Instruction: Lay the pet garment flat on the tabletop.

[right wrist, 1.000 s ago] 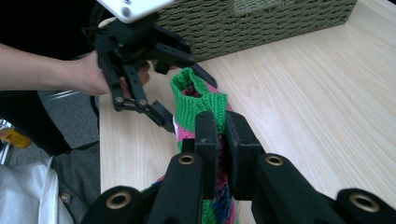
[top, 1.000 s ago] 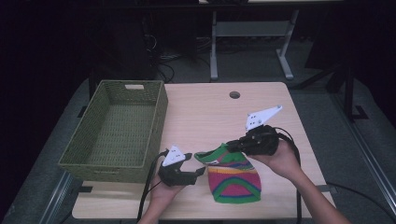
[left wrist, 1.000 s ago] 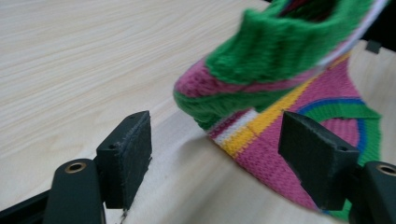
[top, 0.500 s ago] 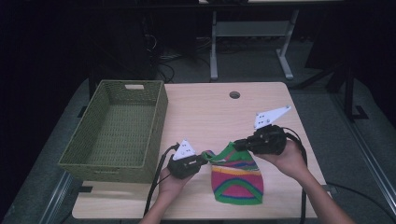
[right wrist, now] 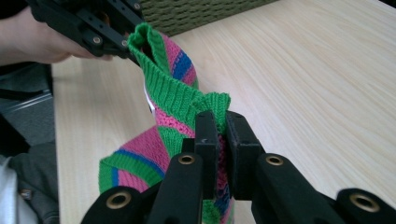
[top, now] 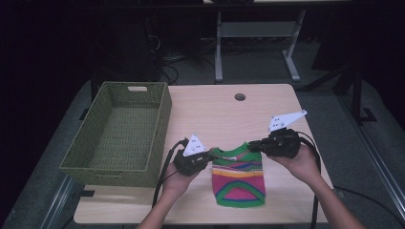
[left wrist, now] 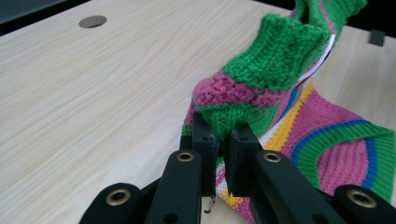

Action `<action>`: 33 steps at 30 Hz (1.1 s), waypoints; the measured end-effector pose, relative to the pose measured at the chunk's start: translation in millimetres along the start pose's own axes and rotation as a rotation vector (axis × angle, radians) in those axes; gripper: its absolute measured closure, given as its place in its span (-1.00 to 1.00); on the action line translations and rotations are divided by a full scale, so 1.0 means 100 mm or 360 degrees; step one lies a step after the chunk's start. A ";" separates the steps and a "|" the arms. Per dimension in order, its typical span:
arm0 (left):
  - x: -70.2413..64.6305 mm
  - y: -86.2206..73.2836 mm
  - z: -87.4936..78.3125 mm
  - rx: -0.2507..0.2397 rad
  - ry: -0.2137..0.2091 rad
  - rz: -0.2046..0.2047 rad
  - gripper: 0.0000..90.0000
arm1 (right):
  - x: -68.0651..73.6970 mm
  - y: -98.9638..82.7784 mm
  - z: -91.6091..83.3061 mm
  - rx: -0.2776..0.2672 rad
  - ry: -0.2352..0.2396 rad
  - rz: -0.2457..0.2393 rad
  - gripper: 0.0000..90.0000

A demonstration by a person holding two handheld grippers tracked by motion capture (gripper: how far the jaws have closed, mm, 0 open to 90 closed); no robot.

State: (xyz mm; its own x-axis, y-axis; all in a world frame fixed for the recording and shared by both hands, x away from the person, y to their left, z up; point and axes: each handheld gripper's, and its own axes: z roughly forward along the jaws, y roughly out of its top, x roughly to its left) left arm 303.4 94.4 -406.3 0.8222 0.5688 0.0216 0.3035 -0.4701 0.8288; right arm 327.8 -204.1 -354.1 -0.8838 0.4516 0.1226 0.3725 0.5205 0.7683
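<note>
Left gripper (top: 208, 157) jaws just closed, now clamped on knit sweater (top: 238, 179) left shoulder. Right gripper (top: 251, 146) clamped on right shoulder. Sweater top lifted, hem on tabletop (top: 215, 109), beside basket (top: 119, 133).

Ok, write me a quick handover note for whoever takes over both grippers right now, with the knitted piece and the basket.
Left gripper: its jaws have just been closing and are now shut on the left top corner of the striped knit garment.
Right gripper: shut on the right top corner.
Garment: top edge lifted and stretched between the two grippers, lower part resting on the table, right of the green woven basket.
Done: both corners gripped, top edge raised.
Left: probably lift it clear and place it in the basket, which has nothing in it; that is a guess from the layout.
</note>
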 end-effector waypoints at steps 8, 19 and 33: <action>0.09 0.08 0.15 0.0081 0.0025 -0.0032 0.87 | -0.19 -0.02 0.04 0.0008 -0.0068 0.0063 0.86; 0.15 0.09 0.21 0.0099 0.0035 -0.0131 0.87 | -0.43 0.06 0.18 0.0050 -0.0114 0.0137 0.86; 0.41 0.22 0.42 0.0094 0.0292 -0.0364 0.11 | -0.88 0.20 0.41 0.0070 -0.0351 0.0329 0.18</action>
State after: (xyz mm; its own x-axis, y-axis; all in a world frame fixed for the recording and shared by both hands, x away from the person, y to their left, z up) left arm 364.4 79.2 -411.2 0.6301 0.7744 -0.0566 0.5028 -0.3513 0.7898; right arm 424.9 -203.3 -375.4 -0.7071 0.6949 0.1305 0.5542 0.4301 0.7127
